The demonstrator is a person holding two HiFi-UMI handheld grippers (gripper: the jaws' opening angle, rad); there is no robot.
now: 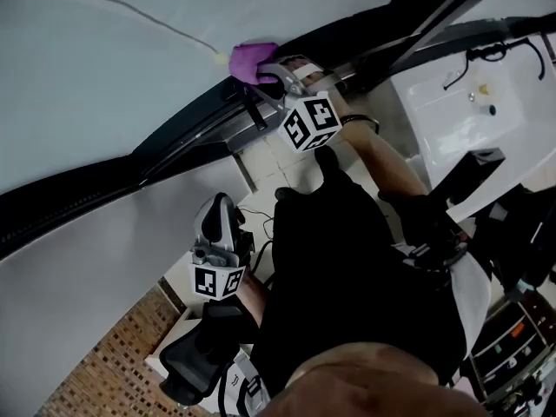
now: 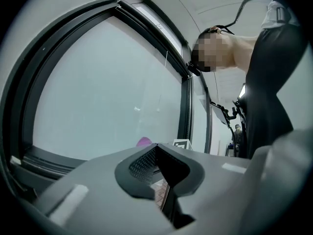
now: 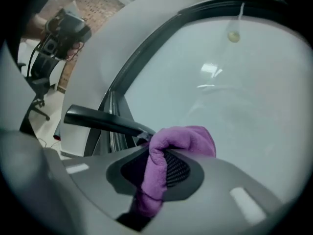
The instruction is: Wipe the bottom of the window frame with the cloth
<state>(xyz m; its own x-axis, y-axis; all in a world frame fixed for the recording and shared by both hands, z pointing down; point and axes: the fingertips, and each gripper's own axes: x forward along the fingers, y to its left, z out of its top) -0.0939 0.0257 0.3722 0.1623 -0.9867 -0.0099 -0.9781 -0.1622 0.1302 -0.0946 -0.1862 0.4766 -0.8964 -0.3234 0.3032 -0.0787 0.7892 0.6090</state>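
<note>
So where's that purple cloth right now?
The purple cloth is pinched in the right gripper, top centre of the head view, held up at the dark window frame next to the glass.

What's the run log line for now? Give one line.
right gripper: shut on purple cloth | at dark window frame | left gripper: shut, empty

An office-like room: a black swivel chair [image 1: 195, 359], white table [image 1: 452, 115] and large dark-framed window [image 1: 104, 59].
</note>
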